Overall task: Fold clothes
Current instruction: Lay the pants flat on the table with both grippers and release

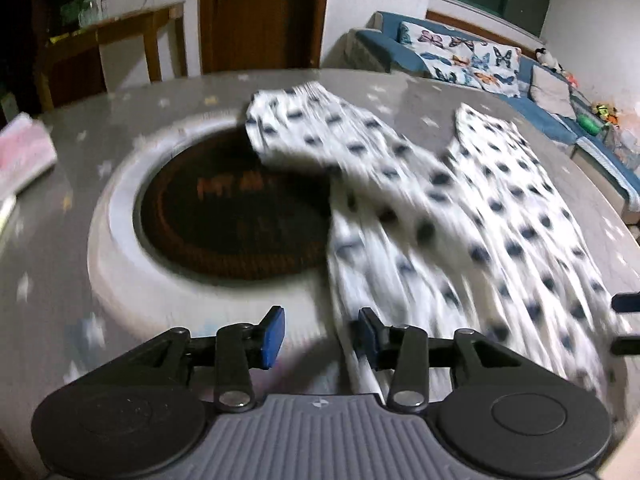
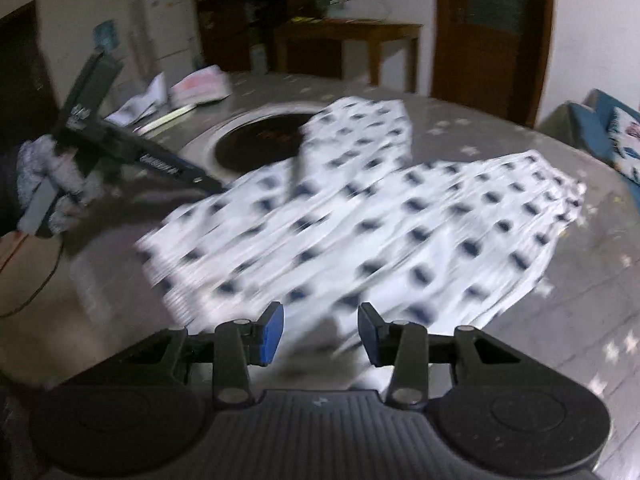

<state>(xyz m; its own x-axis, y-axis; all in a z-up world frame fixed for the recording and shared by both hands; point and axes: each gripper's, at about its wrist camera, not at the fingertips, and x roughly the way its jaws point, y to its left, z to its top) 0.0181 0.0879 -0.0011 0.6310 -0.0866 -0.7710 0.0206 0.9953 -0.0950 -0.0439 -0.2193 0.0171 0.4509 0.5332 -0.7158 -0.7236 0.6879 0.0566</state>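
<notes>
A white garment with dark blue spots (image 1: 460, 208) lies spread and rumpled on the round grey table (image 1: 60, 240), one part draped over the rim of the dark round recess (image 1: 236, 216) in the table's middle. My left gripper (image 1: 322, 338) is open just above the garment's near left edge, with nothing between its blue pads. My right gripper (image 2: 320, 334) is open too, over the near edge of the garment (image 2: 360, 220), its pads holding nothing. In the right wrist view the left gripper (image 2: 216, 190) reaches in from the left, held by a hand in a fuzzy sleeve (image 2: 44, 168). Both views are motion-blurred.
A pink and white packet (image 1: 24, 152) and loose papers (image 2: 140, 100) lie at the table's far left side. A blue sofa with butterfly cushions (image 1: 460, 52) stands beyond the table on the right. A wooden side table (image 1: 140, 28) and a door (image 1: 260, 12) are behind.
</notes>
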